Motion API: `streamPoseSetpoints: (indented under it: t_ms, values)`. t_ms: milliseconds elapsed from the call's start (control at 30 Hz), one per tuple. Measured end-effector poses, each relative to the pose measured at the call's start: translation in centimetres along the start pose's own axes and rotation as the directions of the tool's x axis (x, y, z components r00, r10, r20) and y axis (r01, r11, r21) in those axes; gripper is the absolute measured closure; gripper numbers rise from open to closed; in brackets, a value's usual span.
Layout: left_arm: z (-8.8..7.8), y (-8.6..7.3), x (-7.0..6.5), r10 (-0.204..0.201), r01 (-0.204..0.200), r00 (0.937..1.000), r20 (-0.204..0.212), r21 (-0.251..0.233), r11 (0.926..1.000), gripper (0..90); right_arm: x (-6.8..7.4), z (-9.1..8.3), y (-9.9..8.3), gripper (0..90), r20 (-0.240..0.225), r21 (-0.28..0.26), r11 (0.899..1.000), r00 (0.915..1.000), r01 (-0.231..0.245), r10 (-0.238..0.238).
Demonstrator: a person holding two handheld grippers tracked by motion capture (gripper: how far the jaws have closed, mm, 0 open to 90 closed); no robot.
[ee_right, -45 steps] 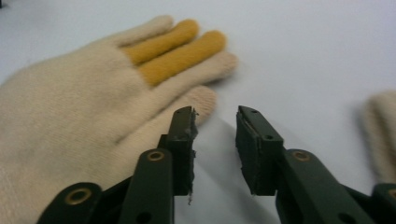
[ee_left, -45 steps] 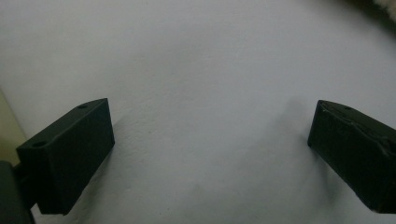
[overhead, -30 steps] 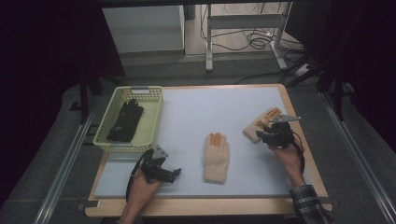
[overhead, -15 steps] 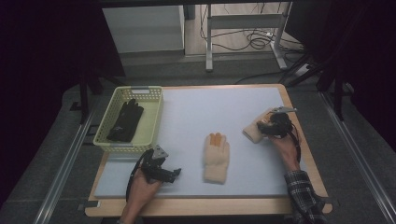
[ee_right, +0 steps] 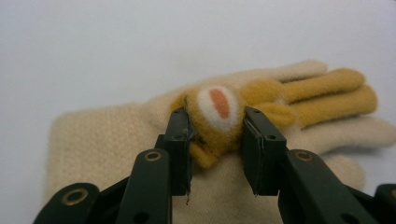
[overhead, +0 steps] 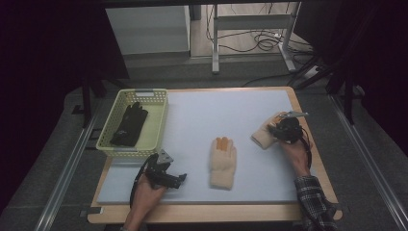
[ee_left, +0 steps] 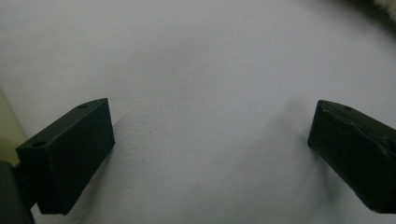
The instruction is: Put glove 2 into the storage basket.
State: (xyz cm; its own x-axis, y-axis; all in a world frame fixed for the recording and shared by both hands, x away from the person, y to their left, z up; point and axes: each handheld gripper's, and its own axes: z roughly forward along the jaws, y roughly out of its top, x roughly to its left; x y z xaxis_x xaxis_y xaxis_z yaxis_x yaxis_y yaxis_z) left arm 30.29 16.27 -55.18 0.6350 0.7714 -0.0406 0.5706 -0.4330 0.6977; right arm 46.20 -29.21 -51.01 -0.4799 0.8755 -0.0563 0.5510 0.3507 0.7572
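A cream glove (overhead: 262, 135) with orange fingers lies at the table's right. My right gripper (overhead: 285, 129) sits on top of it. In the right gripper view its jaws have just been closing, and the right gripper (ee_right: 215, 126) now pinches a raised orange patch with a white oval on the cream glove (ee_right: 107, 135). A second cream glove (overhead: 223, 161) lies flat in the middle, untouched. Near the front left, my left gripper (overhead: 179, 179) rests low over the mat. In the left gripper view, the left gripper (ee_left: 210, 149) stands wide open over bare mat.
A yellow-green basket (overhead: 159, 120) at the left back holds a black glove (overhead: 129, 125). A pale blue mat (overhead: 216, 115) covers the wooden table. Frame legs and cables stand on the floor beyond the far edge.
My right gripper has shifted a little farther over the right-hand glove, settled on it and covered its orange fingers. The left gripper and the middle glove have stayed put.
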Motion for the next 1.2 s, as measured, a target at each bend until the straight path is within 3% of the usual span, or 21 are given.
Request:
streamPoseSetpoints:
  t_ms: [400, 600, 767, 800, 833, 967, 1000, 1033, 1067, 1133, 1200]
  values:
    - [0.0, 0.0, 0.0, 0.001, -0.001, 1.0, 0.0, 0.001, 1.0, 0.9, 1.8, -3.5, 0.7, 64.4, -0.094, -0.061, 0.998, 0.9947, 0.036, -0.042]
    - [0.0, 0.0, 0.0, 0.001, -0.001, 1.0, 0.0, 0.001, 1.0, 0.9, 4.4, -6.0, 1.2, 64.4, -0.176, -0.111, 0.99, 0.9789, 0.085, -0.104]
    - [0.0, 0.0, 0.0, 0.003, -0.003, 1.0, 0.0, 0.0, 1.0, 0.9, 7.2, -7.7, 1.7, 64.4, -0.251, -0.141, 0.98, 0.9525, 0.14, -0.172]
    - [0.0, 0.0, 0.0, 0.003, -0.003, 1.0, 0.0, 0.0, 1.0, 0.9, 7.2, -7.7, 1.7, 64.4, -0.251, -0.141, 0.98, 0.9525, 0.14, -0.172]
    - [0.0, 0.0, 0.0, 0.002, -0.002, 1.0, -0.001, -0.001, 1.0, 0.9, 8.6, -8.4, 1.9, 64.4, -0.289, -0.159, 0.974, 0.9356, 0.163, -0.203]
    - [0.0, 0.0, 0.0, 0.0, 0.0, 1.0, -0.002, -0.003, 1.0, 0.9, 10.9, -9.1, 2.1, 64.3, -0.357, -0.18, 0.964, 0.9006, 0.194, -0.248]
    - [0.0, 0.0, 0.0, 0.0, 0.0, 1.0, -0.002, -0.003, 1.0, 0.9, 10.9, -9.1, 2.1, 64.3, -0.357, -0.18, 0.964, 0.9006, 0.194, -0.248]
    - [0.0, 0.0, 0.0, -0.002, 0.002, 1.0, -0.001, -0.003, 1.0, 0.9, 12.4, -9.1, 2.1, 64.3, -0.391, -0.181, 0.958, 0.877, 0.224, -0.279]
    - [0.0, 0.0, 0.0, -0.002, 0.002, 1.0, -0.001, -0.002, 1.0, 0.9, 12.9, -9.1, 2.1, 64.2, -0.4, -0.179, 0.956, 0.8701, 0.234, -0.288]
    - [0.0, 0.0, 0.0, -0.001, 0.001, 1.0, 0.0, -0.002, 1.0, 0.9, 14.2, -8.7, 1.9, 64.2, -0.434, -0.179, 0.949, 0.8449, 0.26, -0.313]
    - [0.0, 0.0, 0.0, 0.0, 0.0, 1.0, 0.0, -0.002, 1.0, 1.0, 15.2, -8.2, 1.8, 64.2, -0.451, -0.173, 0.944, 0.83, 0.279, -0.328]
